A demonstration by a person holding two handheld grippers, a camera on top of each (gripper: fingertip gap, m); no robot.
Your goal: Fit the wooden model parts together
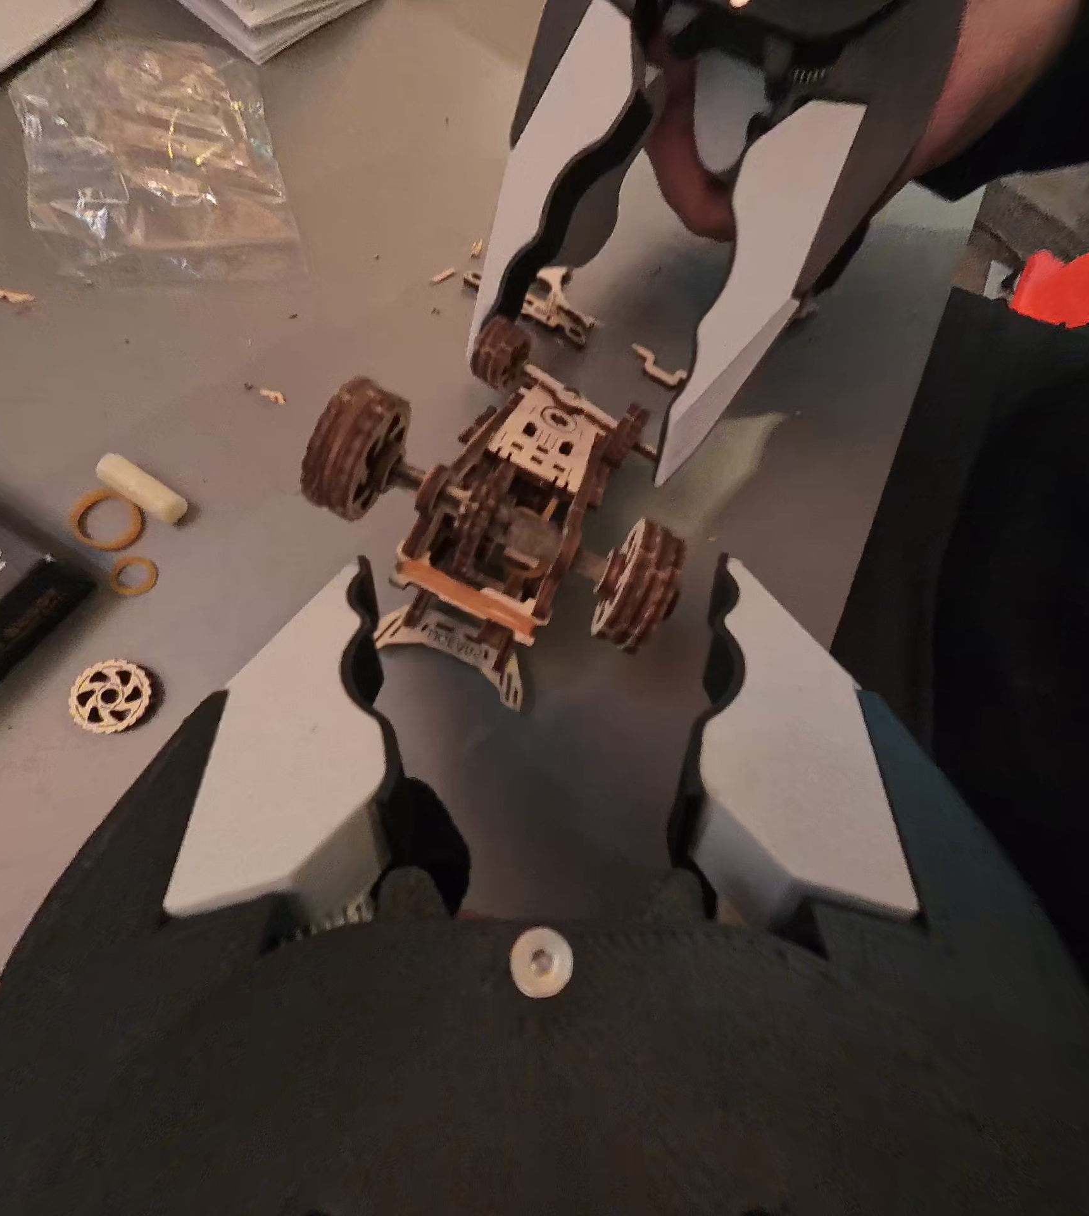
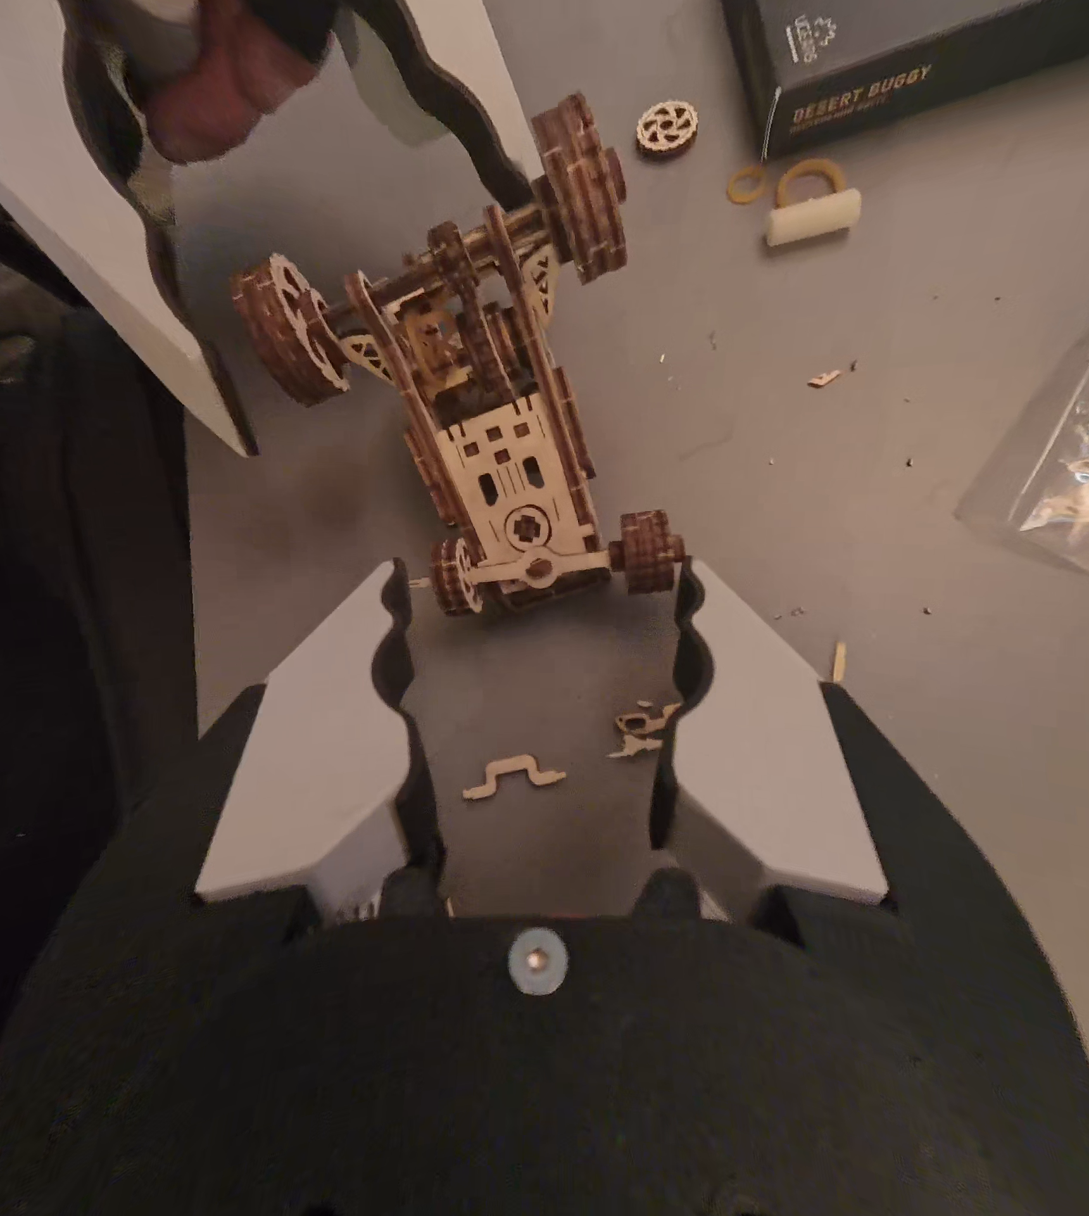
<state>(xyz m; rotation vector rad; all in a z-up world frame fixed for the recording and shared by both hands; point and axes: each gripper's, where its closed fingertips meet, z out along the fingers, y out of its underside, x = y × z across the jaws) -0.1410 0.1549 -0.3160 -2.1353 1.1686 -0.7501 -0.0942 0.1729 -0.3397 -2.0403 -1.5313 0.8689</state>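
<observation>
Broadly, a grey table point(image 1: 397, 197) is filling both views, scattered with wood chips. On it a black box point(image 2: 923, 72) is lying beside a clear plastic bag point(image 1: 154, 158). The wooden buggy point(image 1: 502, 513) is sitting mid-table between the two tools. The left gripper point(image 1: 542, 572) and right gripper point(image 2: 538, 566) are both gaping wide, holding nothing. Two rubber rings point(image 1: 109, 520), a toothed wheel point(image 1: 111, 696) and a small bracket point(image 2: 512, 776) are lying loose nearby.

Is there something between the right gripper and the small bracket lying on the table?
Nothing visible. The right gripper is open above the table, and the bracket lies bare between its fingers, nearer the camera than the buggy.
</observation>
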